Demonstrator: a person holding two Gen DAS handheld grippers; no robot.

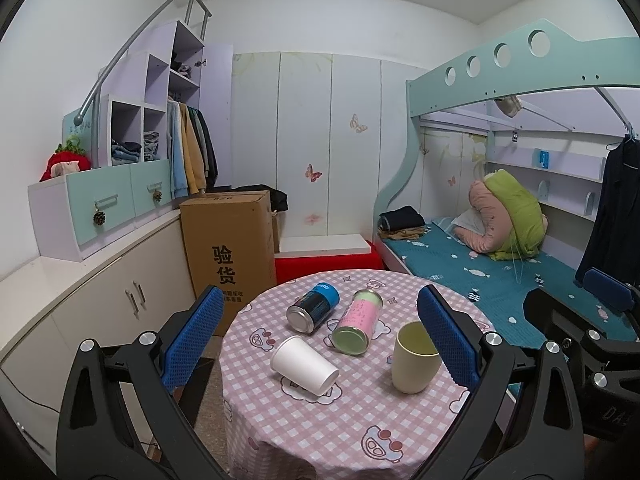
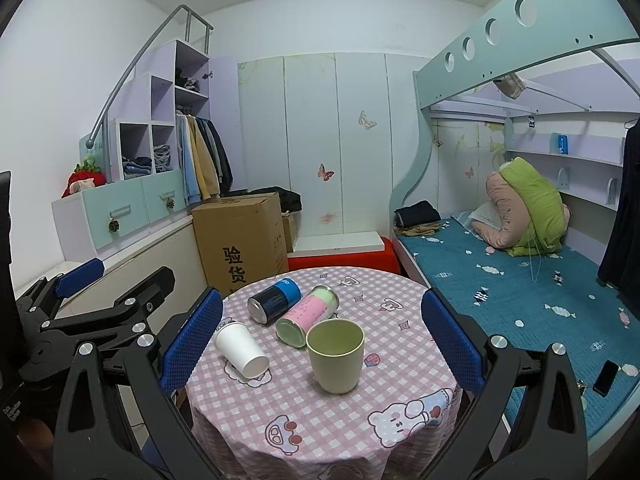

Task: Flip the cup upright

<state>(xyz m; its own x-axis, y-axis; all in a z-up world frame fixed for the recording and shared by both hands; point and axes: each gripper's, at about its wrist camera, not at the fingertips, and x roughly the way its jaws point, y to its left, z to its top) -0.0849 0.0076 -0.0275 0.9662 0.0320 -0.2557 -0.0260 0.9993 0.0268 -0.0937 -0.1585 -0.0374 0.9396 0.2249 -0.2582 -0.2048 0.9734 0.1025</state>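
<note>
The white paper cup [image 1: 304, 365] lies on its side at the near left of the round tabletop [image 1: 352, 432], its mouth toward the near right. Just right of it a pale green cup [image 1: 414, 356] stands upright. Behind them a pink-green can [image 1: 357, 321] and a dark blue can [image 1: 313, 307] lie tipped over. The left tool [image 1: 320, 344] and right tool [image 2: 322, 346] are both released, spread wide, gripping nothing, near the tabletop's edge.

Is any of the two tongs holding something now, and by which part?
Nothing is held. The left tongs and right tongs are both open above the table, apart from the cups.
</note>
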